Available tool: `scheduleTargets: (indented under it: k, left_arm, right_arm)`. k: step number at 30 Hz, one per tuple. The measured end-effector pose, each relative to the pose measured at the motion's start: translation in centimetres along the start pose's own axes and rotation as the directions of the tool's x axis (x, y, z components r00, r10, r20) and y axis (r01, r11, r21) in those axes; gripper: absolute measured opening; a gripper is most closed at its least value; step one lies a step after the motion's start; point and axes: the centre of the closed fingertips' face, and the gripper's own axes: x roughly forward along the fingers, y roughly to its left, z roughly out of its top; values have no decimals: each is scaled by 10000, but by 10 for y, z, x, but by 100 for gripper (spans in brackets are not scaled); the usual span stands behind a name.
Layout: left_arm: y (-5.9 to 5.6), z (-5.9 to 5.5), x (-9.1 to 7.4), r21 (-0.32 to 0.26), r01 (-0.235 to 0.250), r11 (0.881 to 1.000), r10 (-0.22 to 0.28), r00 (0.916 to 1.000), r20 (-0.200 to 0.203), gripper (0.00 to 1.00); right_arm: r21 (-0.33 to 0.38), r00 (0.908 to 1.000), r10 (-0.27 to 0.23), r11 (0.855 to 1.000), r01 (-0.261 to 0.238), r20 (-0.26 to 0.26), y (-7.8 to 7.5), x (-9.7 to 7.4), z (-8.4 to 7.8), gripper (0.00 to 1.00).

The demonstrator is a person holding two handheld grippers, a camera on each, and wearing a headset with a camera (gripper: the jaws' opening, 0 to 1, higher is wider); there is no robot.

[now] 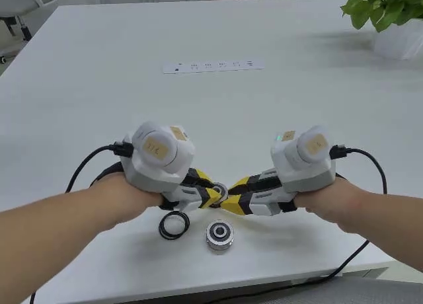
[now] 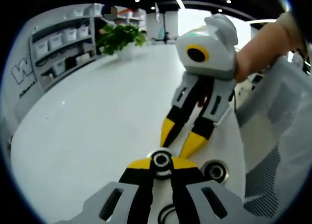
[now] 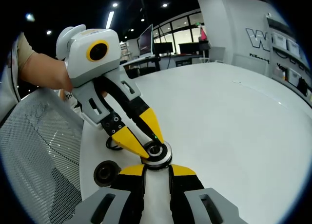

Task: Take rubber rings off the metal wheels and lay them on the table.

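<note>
Two grippers meet tip to tip at lower centre. The left gripper is clamped on a metal wheel, and the right gripper is closed on it from the opposite side. One loose rubber ring and a second wheel lie just below, on the white table. Socket strip upper centre; potted plant upper right. Wall lettering begins "W", the rest unreadable. Yellow gripper labels illegible.
</note>
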Motion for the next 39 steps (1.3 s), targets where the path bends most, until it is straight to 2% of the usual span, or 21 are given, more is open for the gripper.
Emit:
scheduleTargets:
  k: [10, 12, 14, 18, 22, 27, 31, 32, 33, 38, 39]
  left_arm:
    - [2, 0, 2, -95, -46, 9999, 46, 10000, 37, 14]
    - [2, 0, 2, -111, -46, 9999, 47, 10000, 50, 14]
    - [2, 0, 2, -134, -49, 9999, 50, 10000, 66, 14]
    - [2, 0, 2, -142, -82, 9999, 83, 9999, 74, 14]
    - [2, -1, 3, -65, -199, 9998, 199, 9998, 45, 13]
    - [1, 0, 3, -31, -271, 9996, 271, 9996, -42, 13]
    - [2, -1, 3, -67, -337, 9994, 337, 9994, -57, 13]
    - [2, -1, 3, -78, -348, 9994, 347, 9994, -66, 13]
    - [2, -2, 3, -73, -363, 9993, 362, 9993, -76, 13]
    - [1, -2, 3, -84, -445, 9990, 444, 9989, -118, 12]
    - [1, -2, 3, -87, -483, 9988, 481, 9988, -132, 12]
  right_arm:
    - [-55, 10000, -65, 10000, 65, -35, 0, -1, -1, 13]
    - [43, 9999, -124, 9999, 124, -84, -1, -2, -3, 10]
    - [75, 9998, -154, 9999, 154, -111, -4, -4, -4, 2]
    - [215, 9998, -177, 9996, 179, -116, -3, -3, -4, 1]
    - [1001, 9995, -329, 9944, 331, -34, -6, -4, -4, 0]
    - [1552, 9993, -369, 9873, 355, 61, -7, -4, -4, 0]
    - [2430, 9983, -431, 9695, 325, 382, -12, -8, -1, 0]
    - [2522, 9969, -585, 9667, 433, 530, -15, -10, 1, 0]
    - [2848, 9965, -542, 9580, 340, 633, -15, -11, 3, 0]
    - [2968, 9954, -578, 9544, 327, 764, -15, -12, 4, 0]
    - [3116, 9939, -596, 9498, 278, 931, -14, -12, 8, 0]
